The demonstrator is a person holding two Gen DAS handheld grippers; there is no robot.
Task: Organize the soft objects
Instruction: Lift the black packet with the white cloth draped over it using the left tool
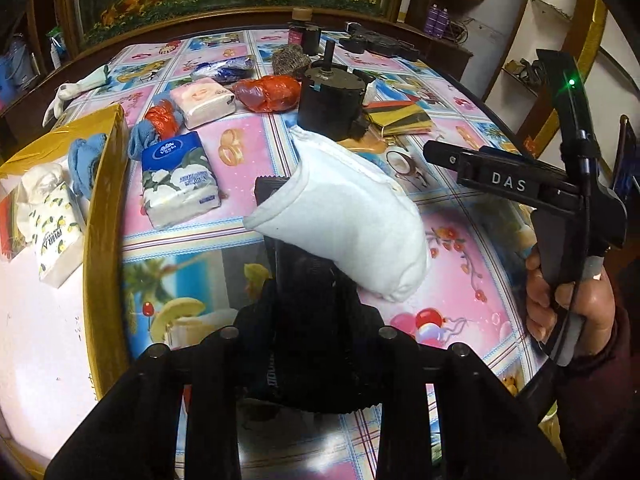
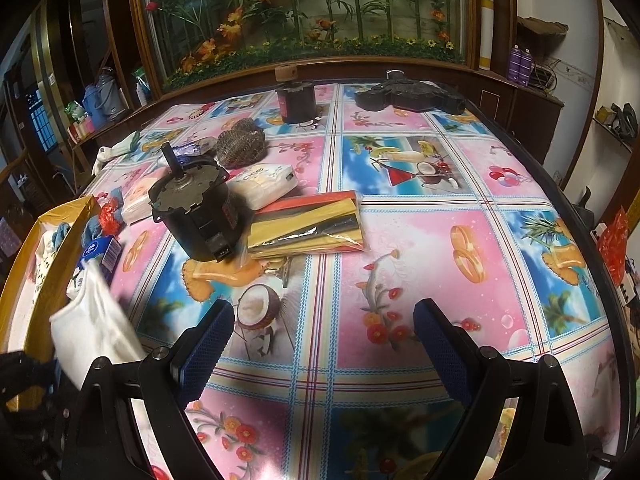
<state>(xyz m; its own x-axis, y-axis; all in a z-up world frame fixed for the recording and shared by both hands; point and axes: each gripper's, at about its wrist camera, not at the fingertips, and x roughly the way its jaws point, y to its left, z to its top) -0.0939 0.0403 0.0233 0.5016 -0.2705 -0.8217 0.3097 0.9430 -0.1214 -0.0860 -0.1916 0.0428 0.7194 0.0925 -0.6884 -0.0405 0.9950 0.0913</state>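
Spread with a bright patterned cloth, table [image 2: 420, 240] carrying mixed clutter, soft goods gathered toward gold box [image 1: 105, 184] at its left edge, likely as the sorting bin. Held inside: lemon-print tissue pack [image 1: 54, 236], something blue, perhaps more beyond view. Clamped in nearly closed left gripper [image 1: 280, 220], white sock [image 1: 352, 216], lifted just beside the box. Idle, jaws wide and empty, right gripper [image 2: 324, 344]. Waiting nearby, blue tissue pack [image 1: 180, 184].

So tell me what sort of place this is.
Most likely a room in a home: a table under a bright fruit-print tablecloth, a large framed panel of artificial flowers and bamboo behind it, and wooden shelves with household bottles.
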